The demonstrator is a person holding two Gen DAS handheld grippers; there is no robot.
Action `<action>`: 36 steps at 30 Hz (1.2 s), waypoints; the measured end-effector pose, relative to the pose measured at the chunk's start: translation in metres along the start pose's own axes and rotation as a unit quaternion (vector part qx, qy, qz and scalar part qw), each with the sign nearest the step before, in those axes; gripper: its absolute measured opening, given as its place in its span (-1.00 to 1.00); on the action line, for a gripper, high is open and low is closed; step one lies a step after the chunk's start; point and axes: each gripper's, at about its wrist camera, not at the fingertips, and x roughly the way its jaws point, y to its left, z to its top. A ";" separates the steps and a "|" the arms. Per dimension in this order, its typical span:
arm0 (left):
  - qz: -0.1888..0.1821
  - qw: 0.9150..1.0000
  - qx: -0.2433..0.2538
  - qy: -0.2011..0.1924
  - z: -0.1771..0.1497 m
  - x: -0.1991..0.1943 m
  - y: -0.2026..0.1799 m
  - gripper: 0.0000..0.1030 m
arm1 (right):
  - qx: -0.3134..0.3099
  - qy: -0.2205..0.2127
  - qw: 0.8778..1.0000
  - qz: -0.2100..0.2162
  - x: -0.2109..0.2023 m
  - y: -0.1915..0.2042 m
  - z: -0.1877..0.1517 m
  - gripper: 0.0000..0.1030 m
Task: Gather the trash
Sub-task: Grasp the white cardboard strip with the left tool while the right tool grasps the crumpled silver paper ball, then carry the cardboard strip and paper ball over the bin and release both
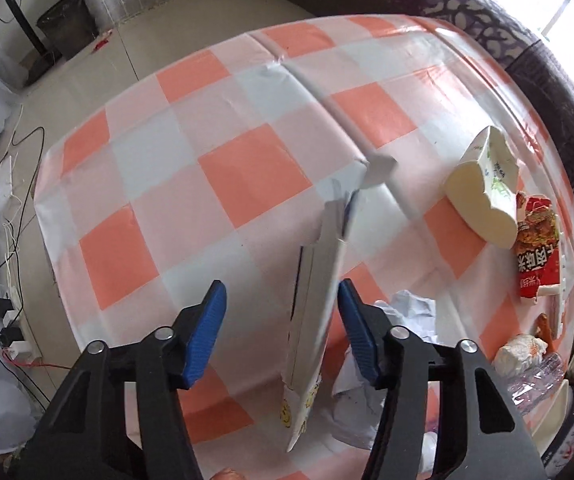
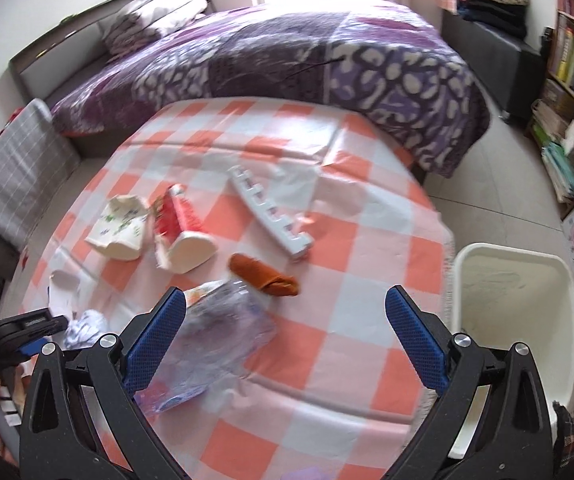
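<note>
A round table is covered by a glossy plastic tablecloth (image 2: 327, 248) checked in orange, pale pink and white, with raised fold creases.

In the left wrist view, the left gripper (image 1: 283, 312) is seen with its ribbed blue pads (image 1: 207, 332) spread wide. A flat white carton (image 1: 315, 312), blurred, stands on edge between the pads, close to the right one; whether it is touched cannot be told. Crumpled white paper (image 1: 407, 320) lies just beyond the right pad. Farther right, a squashed cream paper cup (image 1: 483, 188) rests against a red snack packet (image 1: 535, 248).

In the right wrist view, the right gripper (image 2: 287, 340) is also held wide open, pinching nothing. A crushed clear plastic bottle (image 2: 223, 332) lies on the cloth beside its left pad. Beyond are a rolled brown cloth (image 2: 263, 276), a notched white plastic strip (image 2: 271, 212) and the cup and packet. A white rectangular plastic bin (image 2: 515, 312) stands just beside the table's right edge. A purple patterned bedspread (image 2: 287, 56) is seen behind.
</note>
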 end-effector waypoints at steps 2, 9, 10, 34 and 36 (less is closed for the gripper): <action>-0.004 1.000 0.001 0.014 -0.001 0.005 0.004 -0.34 | -0.004 0.012 0.999 0.031 0.005 0.013 -0.002 0.86; -0.018 0.998 -0.005 -0.052 0.009 -0.038 0.018 -0.35 | -0.082 0.051 0.992 0.086 0.017 0.084 -0.016 0.86; -0.021 0.997 -0.007 -0.067 0.011 -0.049 0.021 -0.35 | -0.100 0.055 0.990 0.086 0.018 0.095 -0.019 0.86; -0.073 0.982 -0.075 -0.158 0.035 -0.125 0.072 -0.35 | -0.148 0.111 0.976 0.114 0.061 0.201 -0.043 -0.05; -0.071 0.982 -0.069 -0.163 0.034 -0.127 0.067 -0.35 | -0.139 0.088 0.979 0.116 0.049 0.193 -0.033 -0.05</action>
